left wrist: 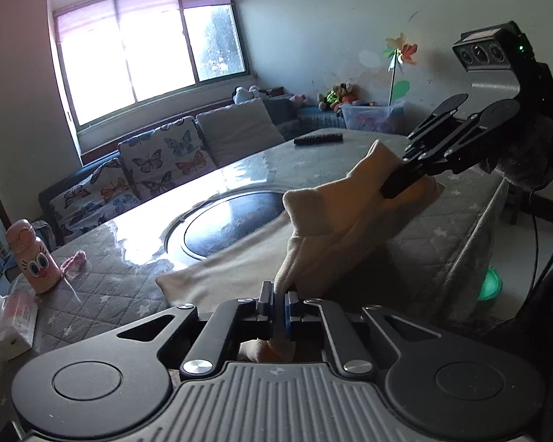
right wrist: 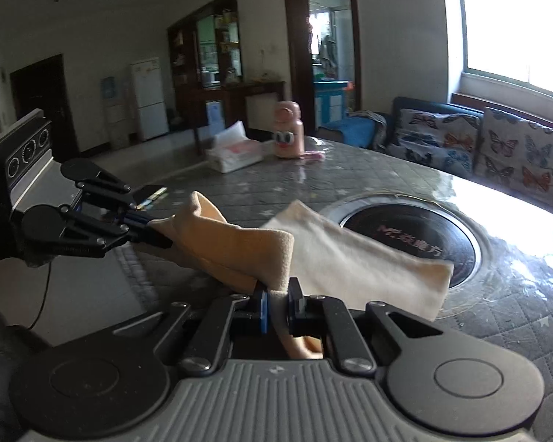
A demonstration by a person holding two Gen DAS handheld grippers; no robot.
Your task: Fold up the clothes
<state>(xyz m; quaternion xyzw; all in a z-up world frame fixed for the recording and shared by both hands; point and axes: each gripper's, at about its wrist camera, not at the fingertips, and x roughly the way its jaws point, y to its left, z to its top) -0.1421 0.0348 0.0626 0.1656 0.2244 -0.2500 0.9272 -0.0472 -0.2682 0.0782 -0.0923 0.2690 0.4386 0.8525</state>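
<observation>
Left wrist view: the left tongs (left wrist: 280, 304) are pressed together on an edge of the cream cloth (left wrist: 328, 235), with a fold of the fabric passing between the two pads and showing again behind them. The cloth rises from this grip toward the right tongs (left wrist: 400, 180), which pinch a second raised portion of the same cloth above the near-right part of the tabletop (left wrist: 136, 283). The remainder of the cloth lies flat on the quilted grey cover, its far edge just beside the round black inset (left wrist: 232, 221) in the middle of the tabletop. A pink bottle (left wrist: 33, 258) with a cartoon face stands upright at the left edge, with a white packet (left wrist: 14, 324) near it. A dark remote control (left wrist: 317, 139) lies well apart on the far side. Butterfly-print cushions (left wrist: 166, 158) line the sofa under the window (left wrist: 147, 48).

Right wrist view: the right tongs (right wrist: 276, 305) are closed on a fold of the cloth (right wrist: 350, 258) (the fabric fills the gap between the blue-edged pads). The left tongs (right wrist: 155, 234) enter from the left and clamp the opposite raised end, so that the cloth hangs in a sagging span between the two grips. The flat portion extends to the right, and its corner overlaps the rim of the black inset (right wrist: 424, 235). The pink bottle (right wrist: 288, 130) and the white packet (right wrist: 234, 151) stand near each other on the far tabletop (right wrist: 497, 331).
</observation>
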